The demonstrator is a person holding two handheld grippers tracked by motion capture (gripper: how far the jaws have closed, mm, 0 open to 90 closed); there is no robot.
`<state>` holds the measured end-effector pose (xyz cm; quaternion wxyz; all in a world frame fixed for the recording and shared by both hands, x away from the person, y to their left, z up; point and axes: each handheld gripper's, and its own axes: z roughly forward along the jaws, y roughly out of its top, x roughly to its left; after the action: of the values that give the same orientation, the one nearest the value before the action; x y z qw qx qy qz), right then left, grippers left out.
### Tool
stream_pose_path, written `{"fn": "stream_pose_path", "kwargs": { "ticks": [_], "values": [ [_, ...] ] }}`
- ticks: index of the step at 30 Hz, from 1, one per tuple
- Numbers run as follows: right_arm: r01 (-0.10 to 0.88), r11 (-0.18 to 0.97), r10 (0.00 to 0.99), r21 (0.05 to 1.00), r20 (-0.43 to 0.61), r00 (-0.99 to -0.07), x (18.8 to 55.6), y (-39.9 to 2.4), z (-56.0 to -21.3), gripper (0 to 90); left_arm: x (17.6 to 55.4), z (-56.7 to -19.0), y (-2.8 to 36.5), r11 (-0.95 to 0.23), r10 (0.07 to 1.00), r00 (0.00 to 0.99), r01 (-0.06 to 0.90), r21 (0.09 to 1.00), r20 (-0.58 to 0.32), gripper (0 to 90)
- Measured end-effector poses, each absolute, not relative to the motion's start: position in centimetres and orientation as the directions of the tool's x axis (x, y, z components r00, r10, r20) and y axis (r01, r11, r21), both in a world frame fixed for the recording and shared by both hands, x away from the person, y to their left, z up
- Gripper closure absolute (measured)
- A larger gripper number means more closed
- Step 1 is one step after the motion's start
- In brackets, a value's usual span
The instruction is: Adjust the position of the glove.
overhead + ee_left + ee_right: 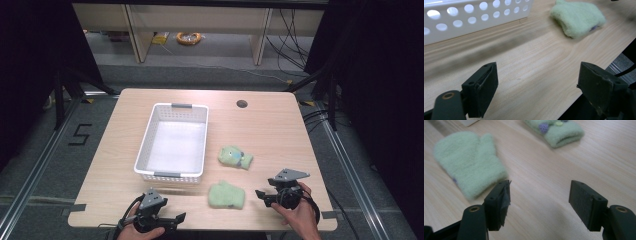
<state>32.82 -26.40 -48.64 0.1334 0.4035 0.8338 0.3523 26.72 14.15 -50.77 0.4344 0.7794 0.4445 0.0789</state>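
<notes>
Two pale green mittens lie on the wooden table. The plain one rests near the front edge, between the two grippers. The other mitten, with purple and yellow decorations, lies farther back beside the white basket. My left gripper hovers open at the front left with nothing between its jaws. My right gripper is open just right of the plain mitten, its left jaw close to the cuff.
The perforated basket stands mid-table, hollow inside. A round cable hole sits at the table's back right. The front table edge runs right beneath the left gripper. Floor and shelving lie beyond the table.
</notes>
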Motion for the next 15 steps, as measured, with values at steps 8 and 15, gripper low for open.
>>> {"fn": "stream_pose_path", "kwargs": {
  "ticks": [8,15],
  "values": [
    [0.562,0.443,0.742,0.698,0.066,-0.667,32.8,-26.1,-48.4,40.3,26.7,-50.7,13.6,-0.241,0.744,0.611,0.623,0.744,-0.271,18.7],
    [0.526,0.456,0.713,0.718,0.059,-0.698,32.8,-25.3,-48.1,44.3,26.7,-50.3,12.5,-0.236,0.726,0.627,0.613,0.754,-0.282,22.2]
  ]
}}
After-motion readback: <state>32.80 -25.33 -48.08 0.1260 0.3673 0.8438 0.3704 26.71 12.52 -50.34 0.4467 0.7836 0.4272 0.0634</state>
